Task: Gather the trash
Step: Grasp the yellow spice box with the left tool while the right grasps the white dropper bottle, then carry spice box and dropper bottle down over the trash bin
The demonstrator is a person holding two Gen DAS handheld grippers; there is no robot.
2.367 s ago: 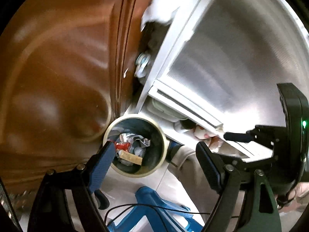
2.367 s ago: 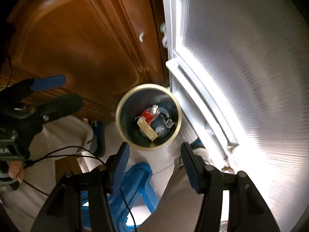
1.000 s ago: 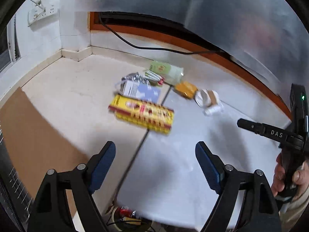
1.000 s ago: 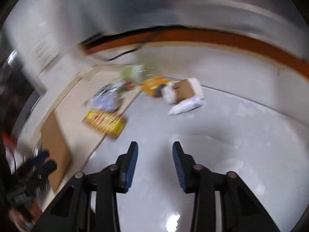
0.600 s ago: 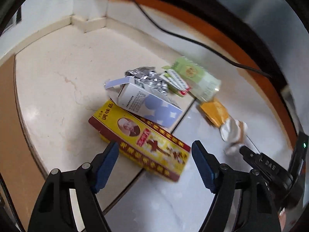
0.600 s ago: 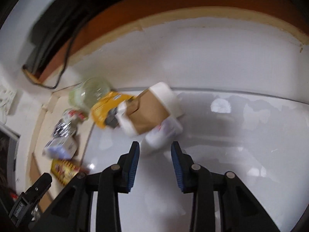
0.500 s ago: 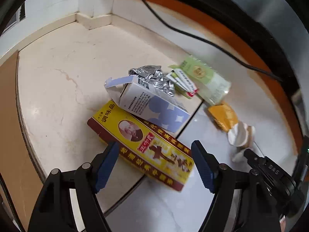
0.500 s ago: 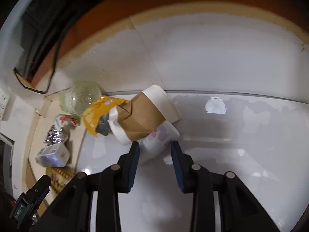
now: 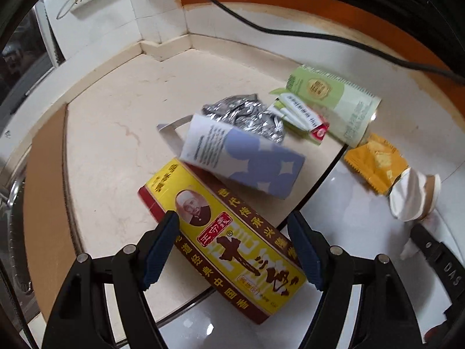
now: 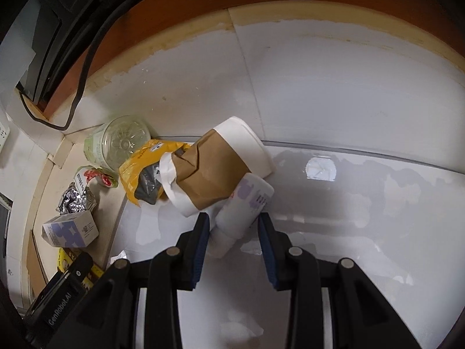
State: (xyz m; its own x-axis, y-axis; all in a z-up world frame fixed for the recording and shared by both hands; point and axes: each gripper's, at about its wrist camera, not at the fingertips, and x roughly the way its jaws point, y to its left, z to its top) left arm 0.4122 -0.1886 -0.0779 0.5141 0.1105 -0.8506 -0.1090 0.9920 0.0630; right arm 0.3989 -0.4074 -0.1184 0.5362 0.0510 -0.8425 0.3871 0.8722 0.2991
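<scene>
The long yellow and dark-red cardboard box [image 9: 229, 241], printed with a man's portrait and Chinese characters, lay flat on the floor [image 9: 116, 133], straddling the dark seam between a cream tile and a glossy white one. The left tool [image 9: 232, 250] hung over it with its blue-padded fingers [image 9: 159, 244] spread wide to either side of the box; whether they touched it could not be told. Resting on the box's far end was a white carton with lilac cloud shapes [image 9: 247, 160], one flap open. Beyond the carton sat a ball of crumpled silver foil [image 9: 244, 113], and right of that a pale green packet [image 9: 331, 101] with a small red-tipped wrapper against it. Further right of the box lay an orange-yellow snack wrapper [image 9: 375, 160] and a crushed brown-and-white paper cup [image 10: 215, 171].

Against the cup leaned a small white plastic bottle with lilac print [image 10: 244, 212]. The right tool [image 10: 234, 232] sat with its fingers parted on both sides of the bottle, a gap showing at each side. The bottle's neck was hidden between the fingers, and its print was too blurred to read. In the right wrist view only a corner of the yellow box showed, the rest covered by the carton and the black body of the left tool. A black cable [image 9: 290, 33] ran along the baseboard behind the litter.
</scene>
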